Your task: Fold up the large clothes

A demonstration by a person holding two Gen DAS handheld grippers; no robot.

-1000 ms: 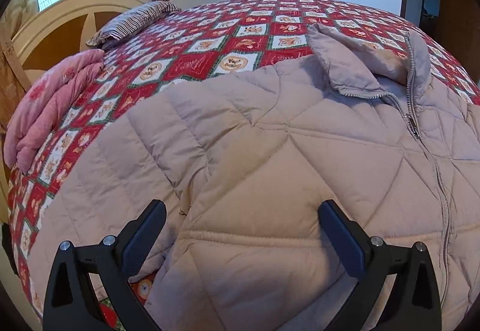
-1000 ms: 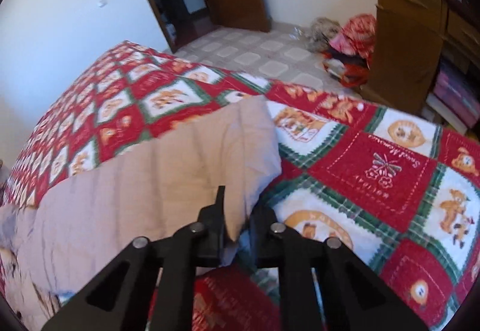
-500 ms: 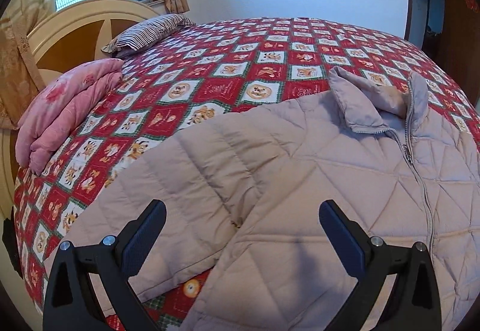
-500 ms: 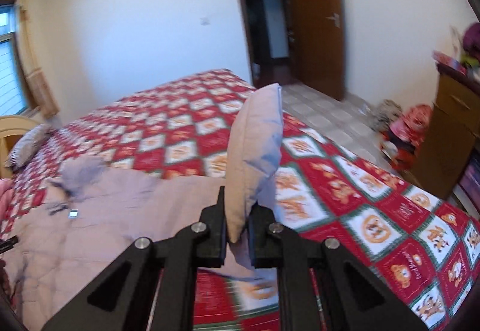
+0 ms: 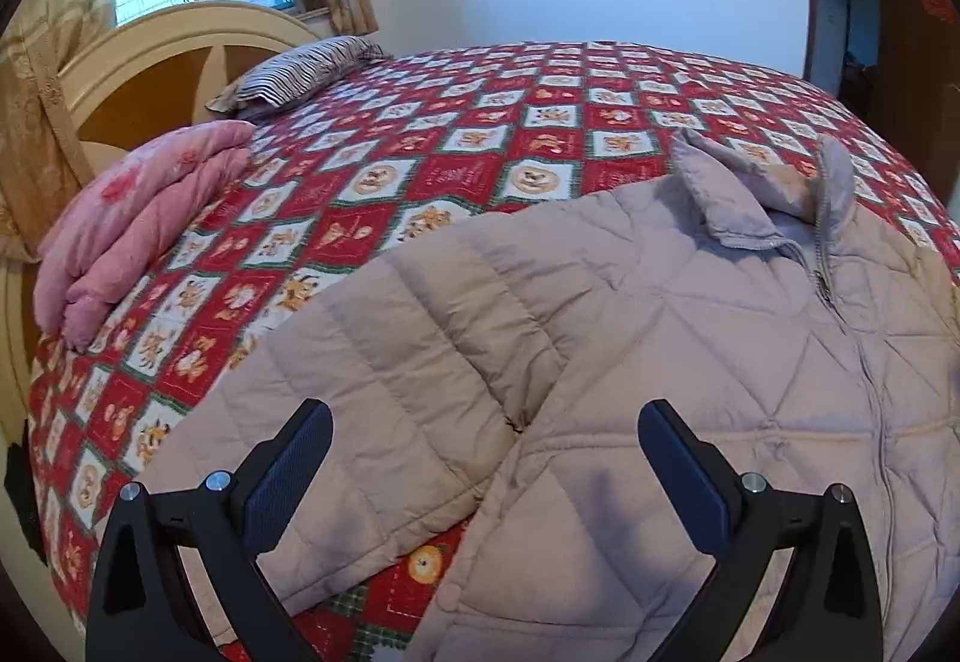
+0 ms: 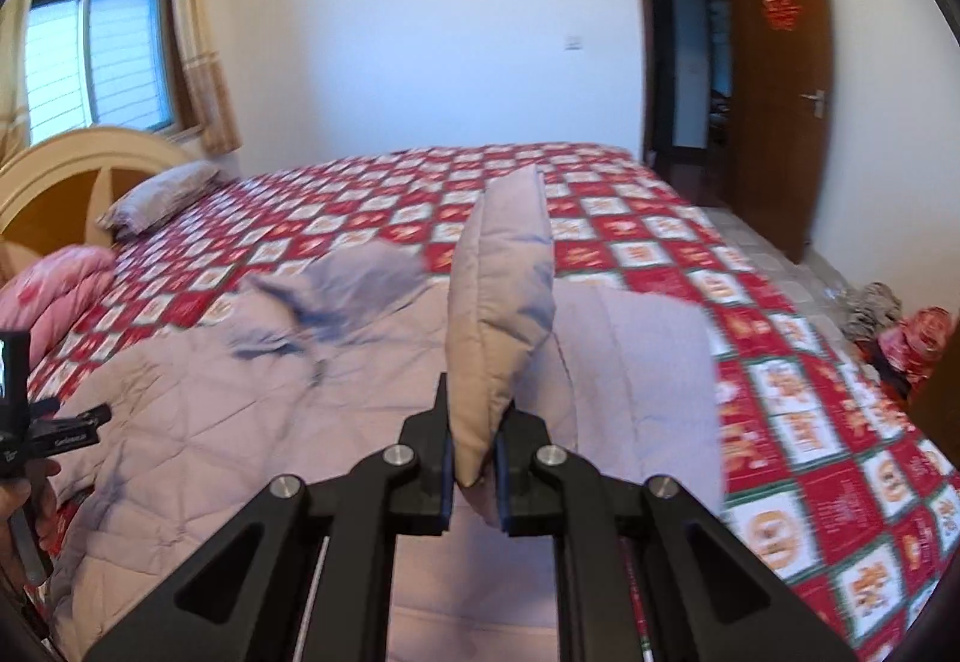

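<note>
Right hand-held gripper [image 6: 474,467] is pinched tight on the cuff end of the jacket's sleeve [image 6: 501,314], which stands up from between its pads. Left hand-held gripper [image 5: 483,473] is spread wide with nothing between its pads, hovering over the jacket's near side.

Under both lies the bed [image 5: 480,122], its red, white and green patterned cover stretching away ahead of the left hand-held gripper to the far wall. On it, right below and ahead of that gripper, the beige quilted jacket [image 5: 690,362] is spread front up, zip closed, collar [image 5: 750,194] at the far end. Its other sleeve [image 5: 390,362] lies flat to the left, below the left finger [image 5: 288,476]. In the right wrist view the jacket's body fills the bed to the left of the lifted sleeve; that picture is blurred.

Further left of the left hand-held gripper sit a folded pink quilt [image 5: 138,224] by the headboard [image 5: 156,62], and beyond it a striped pillow [image 5: 300,74]. A wooden door [image 6: 780,110] stands open far ahead to the right of the right hand-held gripper.
</note>
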